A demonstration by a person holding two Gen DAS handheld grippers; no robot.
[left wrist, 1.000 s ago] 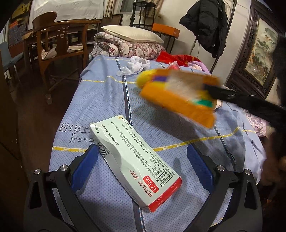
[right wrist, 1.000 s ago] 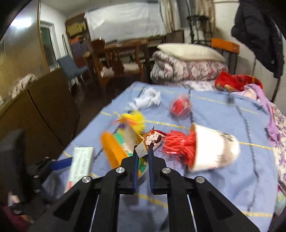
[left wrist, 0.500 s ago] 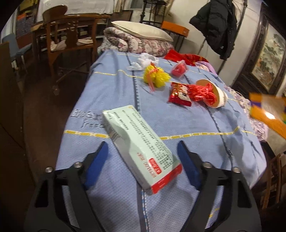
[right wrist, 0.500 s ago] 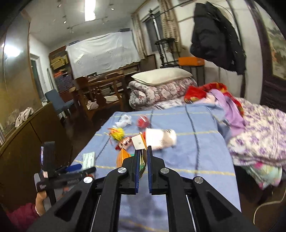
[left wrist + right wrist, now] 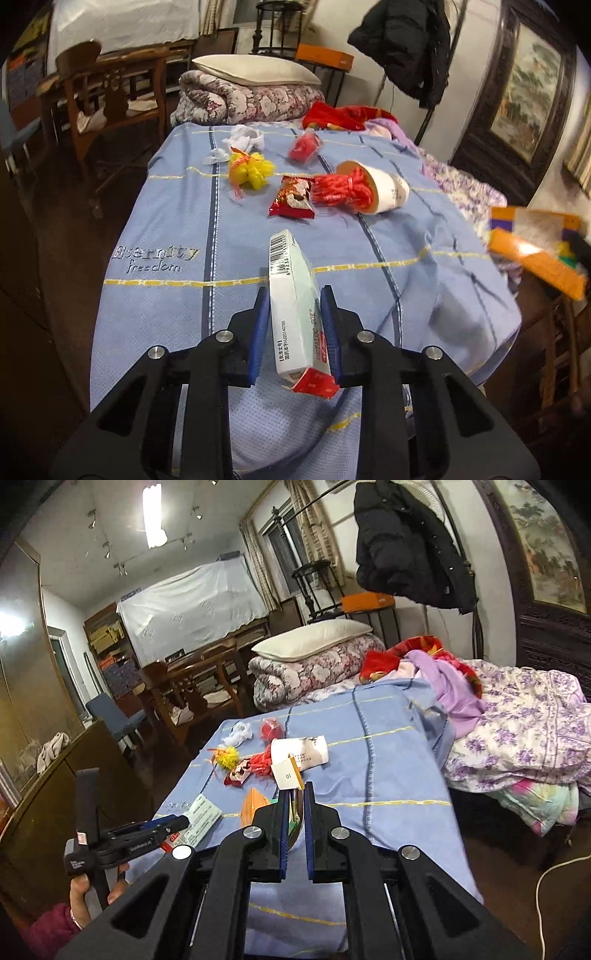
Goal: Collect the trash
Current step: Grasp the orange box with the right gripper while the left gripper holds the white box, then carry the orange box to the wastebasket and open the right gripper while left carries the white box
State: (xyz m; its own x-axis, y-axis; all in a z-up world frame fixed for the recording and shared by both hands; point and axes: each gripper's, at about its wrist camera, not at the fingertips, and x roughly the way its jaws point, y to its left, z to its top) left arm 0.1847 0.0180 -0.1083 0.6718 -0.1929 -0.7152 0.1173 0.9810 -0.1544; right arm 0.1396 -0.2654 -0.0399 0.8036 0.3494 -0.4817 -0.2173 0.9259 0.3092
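My left tongs (image 5: 295, 314) are clamped on the medicine box (image 5: 293, 295), held above the blue bedspread (image 5: 166, 295). My right tongs (image 5: 295, 812) pinch the orange packet (image 5: 255, 805), off the bed's right edge. Beyond lie the paper cup (image 5: 384, 188), red wrapper (image 5: 291, 195) and yellow pompom (image 5: 251, 171).

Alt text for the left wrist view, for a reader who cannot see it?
The left gripper clamps a pale green medicine box above a blue bedspread. Beyond lie a yellow tassel, a red snack wrapper and a tipped white paper cup.
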